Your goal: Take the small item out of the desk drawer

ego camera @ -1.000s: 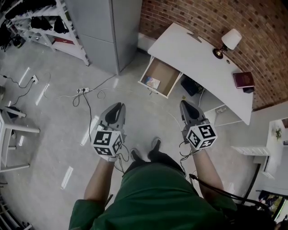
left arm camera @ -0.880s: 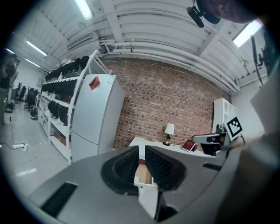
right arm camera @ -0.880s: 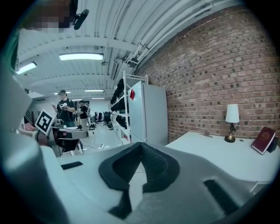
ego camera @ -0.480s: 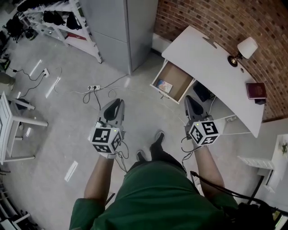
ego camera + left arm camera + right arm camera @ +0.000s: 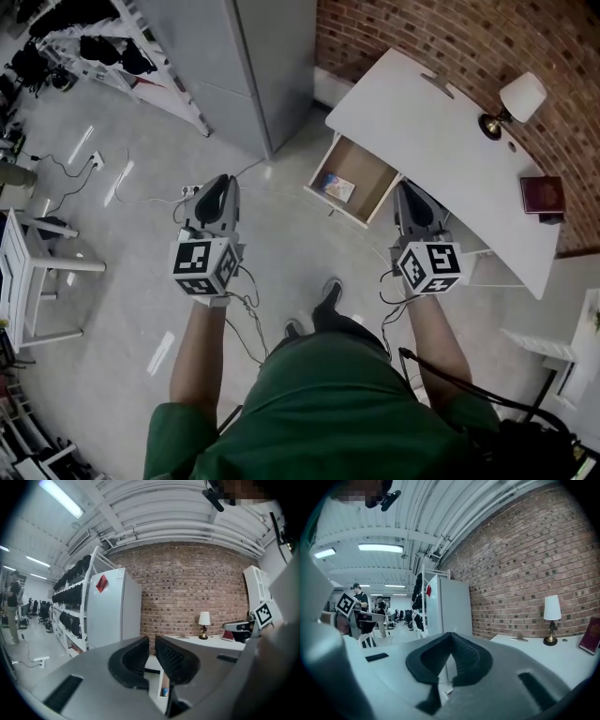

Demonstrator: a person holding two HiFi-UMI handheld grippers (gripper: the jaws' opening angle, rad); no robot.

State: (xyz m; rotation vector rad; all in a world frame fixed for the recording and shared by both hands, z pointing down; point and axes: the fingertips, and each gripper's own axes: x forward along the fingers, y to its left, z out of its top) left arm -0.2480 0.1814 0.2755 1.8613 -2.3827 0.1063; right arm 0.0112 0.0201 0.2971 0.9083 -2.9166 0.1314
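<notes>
matt white desk [image 5: 427, 122], bare wood drawer [image 5: 364, 167], rough brick wall [image 5: 441, 37], smooth grey floor [image 5: 112, 272].

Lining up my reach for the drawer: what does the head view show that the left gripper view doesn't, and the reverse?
Only the head view looks down into the open drawer, with the small item lying inside. Only the left gripper view shows the left gripper with its jaws a narrow gap apart and nothing between them, plus the ceiling lights. Both show the white desk, the lamp and the brick wall.
</notes>
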